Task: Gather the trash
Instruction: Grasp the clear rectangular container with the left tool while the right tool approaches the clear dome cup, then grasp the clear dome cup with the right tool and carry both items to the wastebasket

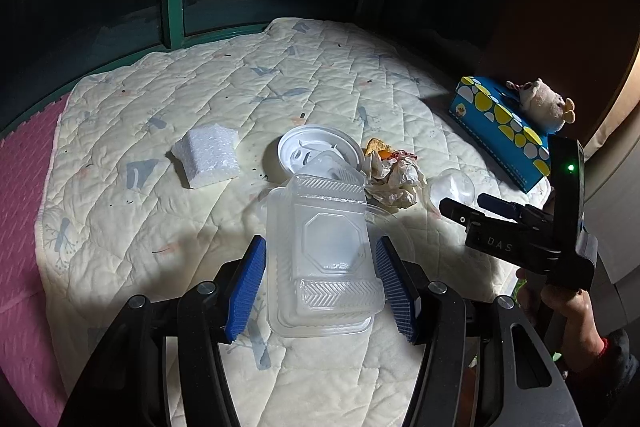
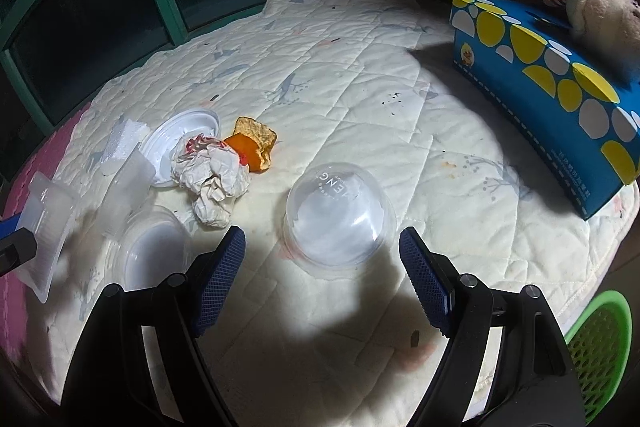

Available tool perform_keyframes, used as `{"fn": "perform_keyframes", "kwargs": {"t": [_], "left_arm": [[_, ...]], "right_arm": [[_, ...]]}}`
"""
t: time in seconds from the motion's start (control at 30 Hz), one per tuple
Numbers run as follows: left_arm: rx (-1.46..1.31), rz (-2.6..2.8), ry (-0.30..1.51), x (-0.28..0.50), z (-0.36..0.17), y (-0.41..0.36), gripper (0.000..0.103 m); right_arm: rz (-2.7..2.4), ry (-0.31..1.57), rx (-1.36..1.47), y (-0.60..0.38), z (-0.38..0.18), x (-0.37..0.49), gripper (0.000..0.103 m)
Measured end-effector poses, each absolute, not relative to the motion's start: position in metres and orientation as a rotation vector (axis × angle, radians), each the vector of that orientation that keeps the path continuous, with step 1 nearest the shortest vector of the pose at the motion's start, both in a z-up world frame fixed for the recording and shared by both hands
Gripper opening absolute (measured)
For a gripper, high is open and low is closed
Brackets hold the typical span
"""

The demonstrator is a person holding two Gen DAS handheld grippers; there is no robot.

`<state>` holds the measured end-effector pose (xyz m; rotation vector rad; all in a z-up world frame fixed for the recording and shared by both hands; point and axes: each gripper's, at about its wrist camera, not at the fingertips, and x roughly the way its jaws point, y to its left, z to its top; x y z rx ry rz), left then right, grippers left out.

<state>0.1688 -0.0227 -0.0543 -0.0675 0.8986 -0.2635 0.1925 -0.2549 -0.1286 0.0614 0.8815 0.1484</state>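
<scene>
Left gripper (image 1: pixel 320 279) has its pads on either side of the clear clamshell tray (image 1: pixel 324 251), apparently clamped and holding it over the quilt (image 1: pixel 160 227); I can't confirm firm contact. Right gripper (image 2: pixel 322 279) is spread wide, short of the clear dome lid (image 2: pixel 340 219) on the quilt. I'd go lower, straddle the dome's rim, close gently so it doesn't pop out, then carry it to the green basket (image 2: pixel 600 351).
</scene>
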Motion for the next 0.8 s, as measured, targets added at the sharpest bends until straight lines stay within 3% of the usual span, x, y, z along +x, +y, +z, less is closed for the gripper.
{"fn": "perform_keyframes", "kwargs": {"t": [0.4,0.8], "left_arm": [[-0.070,-0.272,0.919,0.171,-0.061,-0.025,0.055],[-0.069,-0.300,0.915,0.166,-0.060,-0.034,0.055]], "right_arm": [[0.108,0.914,0.023,-0.251,-0.138,0.210,0.060],[0.117,0.870,0.062,-0.261,-0.121,0.179,0.060]]}}
